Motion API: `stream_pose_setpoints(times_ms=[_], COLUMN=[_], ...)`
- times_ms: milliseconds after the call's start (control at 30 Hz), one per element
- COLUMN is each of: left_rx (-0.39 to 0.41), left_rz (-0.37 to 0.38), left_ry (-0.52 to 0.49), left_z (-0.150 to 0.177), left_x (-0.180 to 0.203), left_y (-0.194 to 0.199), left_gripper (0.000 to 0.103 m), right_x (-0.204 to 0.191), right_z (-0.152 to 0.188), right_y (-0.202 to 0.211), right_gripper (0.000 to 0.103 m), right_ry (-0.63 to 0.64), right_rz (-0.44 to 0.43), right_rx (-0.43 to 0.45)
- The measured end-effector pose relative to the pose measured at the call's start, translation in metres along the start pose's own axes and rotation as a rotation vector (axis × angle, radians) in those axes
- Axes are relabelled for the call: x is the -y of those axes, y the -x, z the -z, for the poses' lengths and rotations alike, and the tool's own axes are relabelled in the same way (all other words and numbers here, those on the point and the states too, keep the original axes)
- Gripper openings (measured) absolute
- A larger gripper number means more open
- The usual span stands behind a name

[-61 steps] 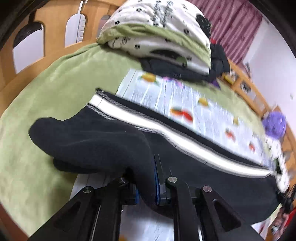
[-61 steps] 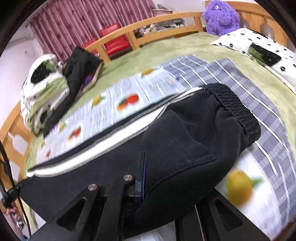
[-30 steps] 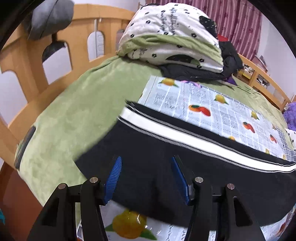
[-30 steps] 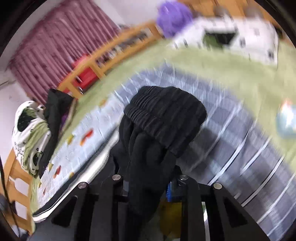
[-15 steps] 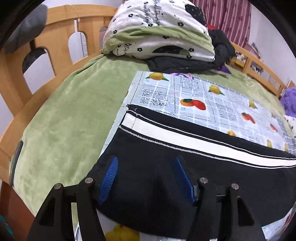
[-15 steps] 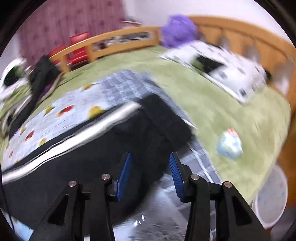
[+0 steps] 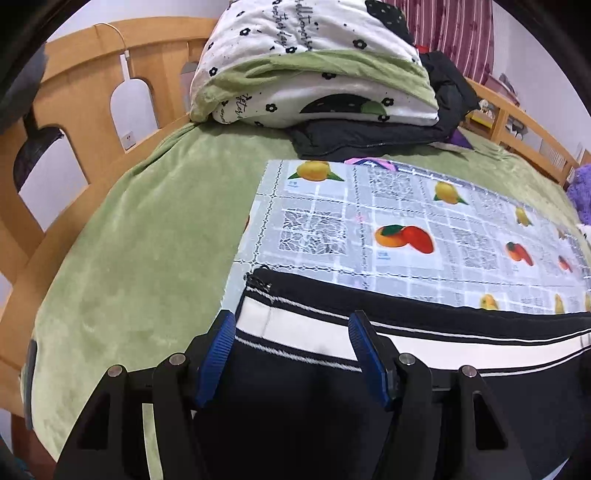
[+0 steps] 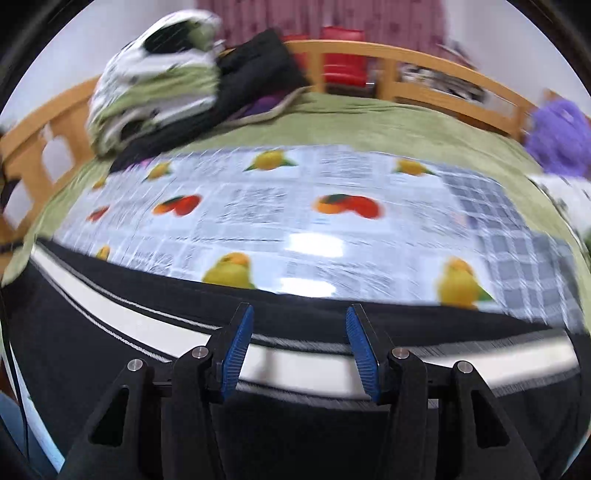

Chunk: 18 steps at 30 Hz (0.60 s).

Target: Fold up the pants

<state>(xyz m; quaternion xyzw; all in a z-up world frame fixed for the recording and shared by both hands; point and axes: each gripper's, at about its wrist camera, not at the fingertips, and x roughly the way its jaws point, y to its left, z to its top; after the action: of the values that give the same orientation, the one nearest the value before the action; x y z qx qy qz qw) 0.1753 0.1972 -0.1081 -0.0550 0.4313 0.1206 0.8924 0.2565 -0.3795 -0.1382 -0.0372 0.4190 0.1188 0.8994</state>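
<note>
Lying flat lengthwise under both grippers, pants (image 7: 424,339) look halved — left gripper (image 7: 291,354) & right gripper (image 8: 297,347) gape, holding nothing; cross-folds prob. remain.

right view motion-blurred | pants (image 7: 424,369) cut off by edges

It was a home bedroom: a wooden bed frame (image 7: 92,110) with arched cut-outs enclosed a green bedspread (image 7: 147,240), a folded floral quilt (image 7: 314,66) was piled at one end, a purple plush toy (image 8: 557,136) sat by the rail, and maroon curtains (image 7: 461,33) hung behind.
</note>
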Motion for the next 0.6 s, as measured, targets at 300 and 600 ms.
stream_pose_setpoints(times_ms=[300, 600], left_rx=[-0.007, -0.001], left_rz=[-0.085, -0.042], left_ry=[-0.010, 0.057], left_z=[-0.005, -0.002], left_x=[-0.021, -0.039], left_y=[-0.023, -0.030], left_gripper=[0.062, 0.062], right_x=[-0.031, -0.042], right_z=[0.004, -0.003], right_y=[-0.060, -0.034], right_gripper=[0.039, 0.002], right_ry=[0.230, 0.248], right_rz=[-0.045, 0.001], right_rx=[-0.218, -0.063])
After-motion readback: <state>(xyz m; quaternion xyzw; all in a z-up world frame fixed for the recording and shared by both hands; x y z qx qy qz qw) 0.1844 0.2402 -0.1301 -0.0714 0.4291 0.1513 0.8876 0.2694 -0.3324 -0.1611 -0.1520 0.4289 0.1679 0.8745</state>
